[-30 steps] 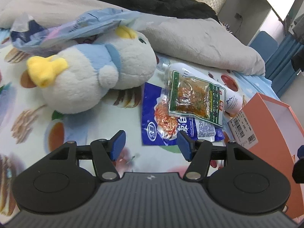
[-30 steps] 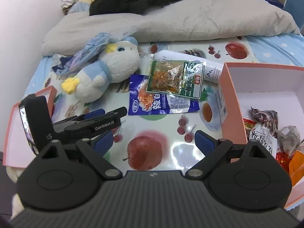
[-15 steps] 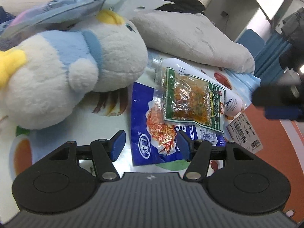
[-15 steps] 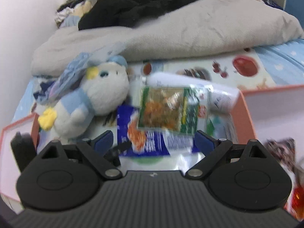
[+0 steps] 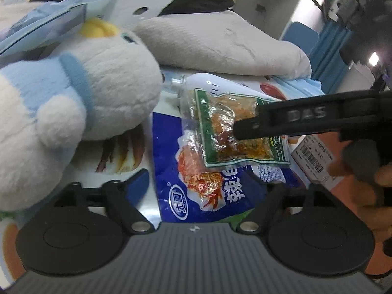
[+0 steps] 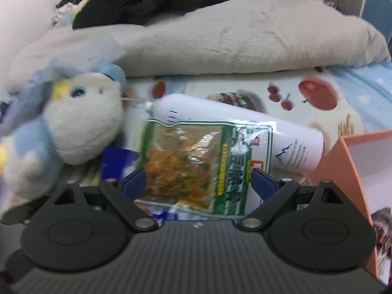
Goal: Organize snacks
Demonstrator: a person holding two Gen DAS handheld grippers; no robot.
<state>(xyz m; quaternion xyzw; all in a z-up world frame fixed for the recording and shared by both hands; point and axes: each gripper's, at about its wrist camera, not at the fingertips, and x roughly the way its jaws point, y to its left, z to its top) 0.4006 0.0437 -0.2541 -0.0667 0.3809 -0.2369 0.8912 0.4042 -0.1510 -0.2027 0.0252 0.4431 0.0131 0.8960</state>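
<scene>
A green snack packet (image 5: 215, 112) lies on top of a blue snack packet (image 5: 193, 196) and a white bottle (image 5: 213, 83) on the fruit-print sheet. My left gripper (image 5: 203, 186) hovers low over the blue packet. Its jaws are opening and the packet's near end lies between them, untouched. My right gripper (image 6: 198, 178) is open and straddles the green packet (image 6: 196, 161), with its pads clear of both edges. In the left wrist view, one of the right gripper's black fingers (image 5: 294, 120) crosses above the green packet, and a hand shows at the right edge.
A white and blue plush bird (image 5: 85, 98) lies just left of the packets, with a pale plastic bag over it. An orange box (image 6: 328, 171) stands open at the right and holds several wrapped snacks. A grey blanket (image 6: 245, 36) and dark clothing are piled behind.
Both grippers have come forward and down onto the packets. The left jaws have spread wider. The right gripper now straddles the green packet, and its finger has entered the left wrist view.
</scene>
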